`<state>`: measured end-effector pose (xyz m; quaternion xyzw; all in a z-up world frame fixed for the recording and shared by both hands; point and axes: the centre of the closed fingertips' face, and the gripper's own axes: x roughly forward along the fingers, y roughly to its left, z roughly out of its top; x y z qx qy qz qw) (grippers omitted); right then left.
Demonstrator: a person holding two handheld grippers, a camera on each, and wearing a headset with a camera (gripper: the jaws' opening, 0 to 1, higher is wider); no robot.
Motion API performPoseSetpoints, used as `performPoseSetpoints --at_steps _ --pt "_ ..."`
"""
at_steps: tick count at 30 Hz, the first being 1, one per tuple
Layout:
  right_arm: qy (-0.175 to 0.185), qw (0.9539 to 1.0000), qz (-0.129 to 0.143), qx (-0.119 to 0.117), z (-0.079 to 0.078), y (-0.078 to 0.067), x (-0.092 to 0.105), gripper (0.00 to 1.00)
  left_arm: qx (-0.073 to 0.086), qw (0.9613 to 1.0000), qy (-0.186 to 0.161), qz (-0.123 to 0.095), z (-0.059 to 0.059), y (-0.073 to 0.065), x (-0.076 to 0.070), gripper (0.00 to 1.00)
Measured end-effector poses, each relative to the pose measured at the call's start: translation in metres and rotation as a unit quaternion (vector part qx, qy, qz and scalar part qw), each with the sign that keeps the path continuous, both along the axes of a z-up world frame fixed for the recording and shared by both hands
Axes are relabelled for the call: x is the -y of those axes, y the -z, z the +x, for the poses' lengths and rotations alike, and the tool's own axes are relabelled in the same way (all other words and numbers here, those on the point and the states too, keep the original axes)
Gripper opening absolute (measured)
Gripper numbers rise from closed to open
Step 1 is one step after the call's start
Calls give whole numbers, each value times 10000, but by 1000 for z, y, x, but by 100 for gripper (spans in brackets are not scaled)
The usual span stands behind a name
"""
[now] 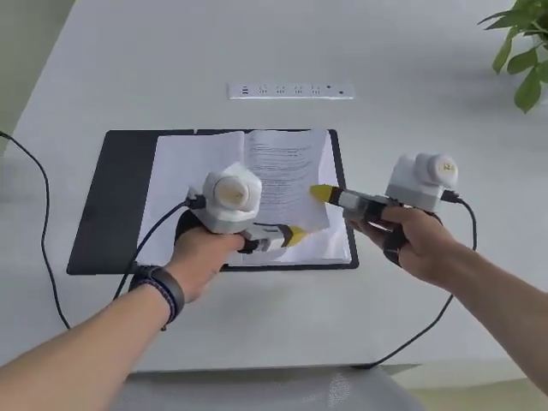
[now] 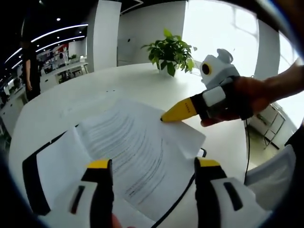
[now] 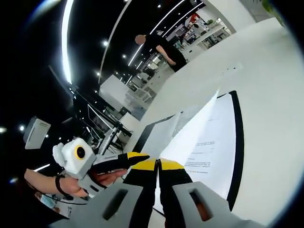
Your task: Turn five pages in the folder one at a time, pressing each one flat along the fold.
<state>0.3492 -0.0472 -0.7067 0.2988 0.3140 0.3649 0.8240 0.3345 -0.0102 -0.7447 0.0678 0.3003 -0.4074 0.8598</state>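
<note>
**A:** Start at the right gripper (image 3: 158,165). What is it doing?

**B:** Its yellow jaws are pressed together at the bottom middle of its own view. The lifted page (image 3: 199,128) rises from between them, so I read it as clamped on that sheet's edge. In the head view its tip sits just right of centre, at the raised sheet.

**A:** And the left gripper (image 2: 154,164)?

**B:** Released. Its jaws stand wide apart at the bottom of its view with nothing gripped, over the printed sheet. In the head view it is just below centre, tips pointing toward the right.

**A:** Where is the folder (image 1: 111,205)?

**B:** It lies open on the white table (image 1: 171,51) in the middle of the head view. The black cover is bare at the left, and white pages run across the centre and right. A power strip (image 1: 291,91) lies well apart from it, toward the top.

**A:** So a page turn is in hand. How do you do it well?

**B:** In my judgement, carry the pinched edge in a low, slow arc toward the left of the frame. Don't tug away from the spine, because that could tear the sheet at the binding. When the sheet lies over, let go. Then run the left gripper along the fold to flatten it. I can't tell whether one sheet or several are pinched, so check that first.
</note>
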Motion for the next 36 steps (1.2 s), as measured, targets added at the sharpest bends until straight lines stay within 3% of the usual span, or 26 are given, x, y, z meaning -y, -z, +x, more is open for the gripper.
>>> performPoseSetpoints --at_steps 7,10,17,32,36 --pt "-127 9999 53 91 4 -8 -14 0 118 9999 -109 -49 0 -14 -19 70" --pt "-136 9998 108 112 7 -12 -19 0 180 9993 -277 -171 3 -25 -30 70" --pt "-222 9993 190 217 13 -23 -35 0 246 9986 -440 -166 4 -34 -60 71" --pt "-512 9972 366 400 22 -41 -89 0 390 9956 -825 -223 -12 -61 -123 72" --pt "-640 9961 420 431 22 -45 -107 0 396 9947 -927 -178 -17 -62 -142 73"
